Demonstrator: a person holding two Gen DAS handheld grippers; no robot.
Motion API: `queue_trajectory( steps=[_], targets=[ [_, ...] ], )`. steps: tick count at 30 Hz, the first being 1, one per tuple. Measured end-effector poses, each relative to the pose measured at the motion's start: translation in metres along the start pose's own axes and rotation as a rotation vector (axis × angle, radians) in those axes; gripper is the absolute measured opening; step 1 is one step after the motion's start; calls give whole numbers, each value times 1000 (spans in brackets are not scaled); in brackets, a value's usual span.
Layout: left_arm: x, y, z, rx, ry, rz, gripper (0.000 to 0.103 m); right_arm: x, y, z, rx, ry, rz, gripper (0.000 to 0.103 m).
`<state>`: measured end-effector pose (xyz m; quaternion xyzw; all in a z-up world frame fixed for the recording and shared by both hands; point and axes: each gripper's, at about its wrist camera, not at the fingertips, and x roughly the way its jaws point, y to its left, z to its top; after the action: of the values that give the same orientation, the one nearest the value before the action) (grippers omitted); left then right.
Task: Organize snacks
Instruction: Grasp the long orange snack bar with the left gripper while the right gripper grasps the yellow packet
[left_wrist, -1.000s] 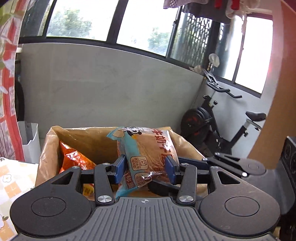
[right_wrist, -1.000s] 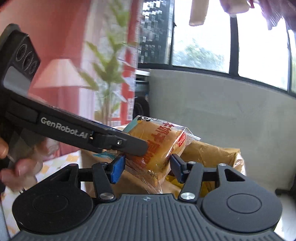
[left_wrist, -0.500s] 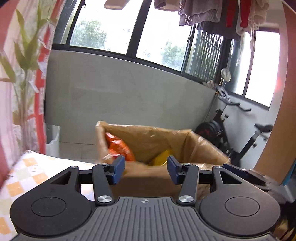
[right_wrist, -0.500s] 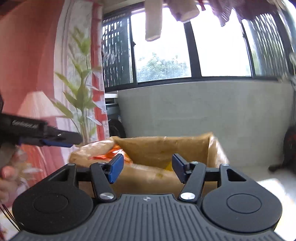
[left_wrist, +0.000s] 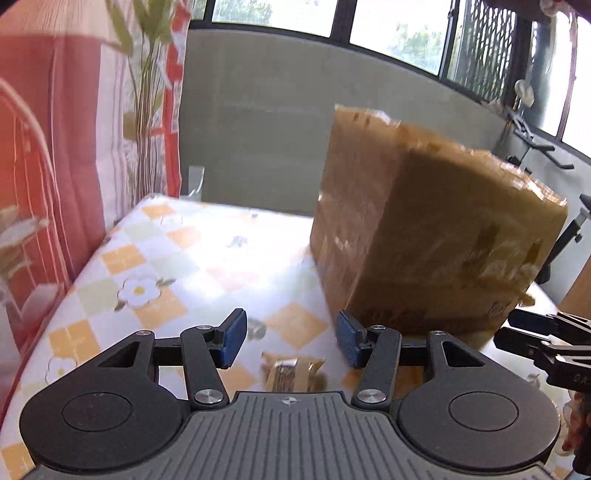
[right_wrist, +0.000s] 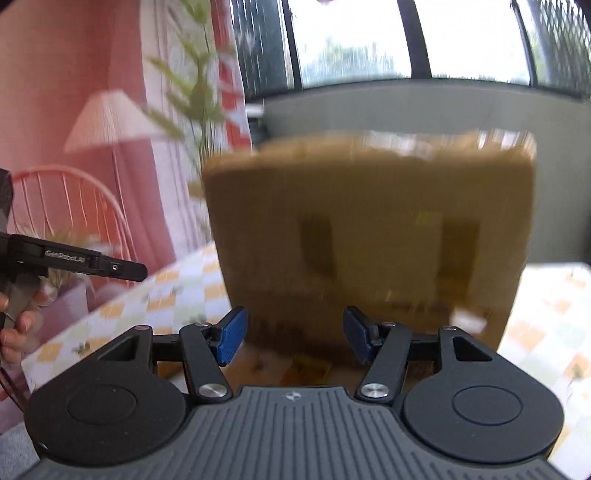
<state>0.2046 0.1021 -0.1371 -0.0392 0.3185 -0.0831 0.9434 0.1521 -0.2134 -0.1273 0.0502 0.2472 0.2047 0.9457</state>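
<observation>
A brown cardboard box (left_wrist: 436, 229) stands on the checked tablecloth (left_wrist: 177, 258); only its outer walls show, so its contents are hidden. In the left wrist view my left gripper (left_wrist: 290, 336) is open and empty, low over the cloth by the box's near corner. A small brown snack packet (left_wrist: 291, 373) lies on the cloth just below its fingers. My right gripper (right_wrist: 293, 332) is open and empty too, facing the blurred front wall of the box (right_wrist: 369, 240). Its fingers (left_wrist: 535, 339) reach into the left wrist view from the right edge.
A red and white curtain with a plant print (left_wrist: 74, 147) hangs along the table's left side. A grey wall and windows lie behind the box. An exercise bike (left_wrist: 535, 140) stands at the far right. A hand (right_wrist: 18, 325) holds the left gripper's handle.
A second ago both grippers were shut on a bread packet over the box. They let it go, and both have since dropped down in front of the box, the left one swinging leftward.
</observation>
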Motion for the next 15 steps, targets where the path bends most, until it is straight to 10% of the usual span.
queue_trajectory(
  steps=[15],
  targets=[
    [35, -1, -41, 21, 122, 42, 56, 100, 0, -16, 25, 289, -100, 62]
  ],
)
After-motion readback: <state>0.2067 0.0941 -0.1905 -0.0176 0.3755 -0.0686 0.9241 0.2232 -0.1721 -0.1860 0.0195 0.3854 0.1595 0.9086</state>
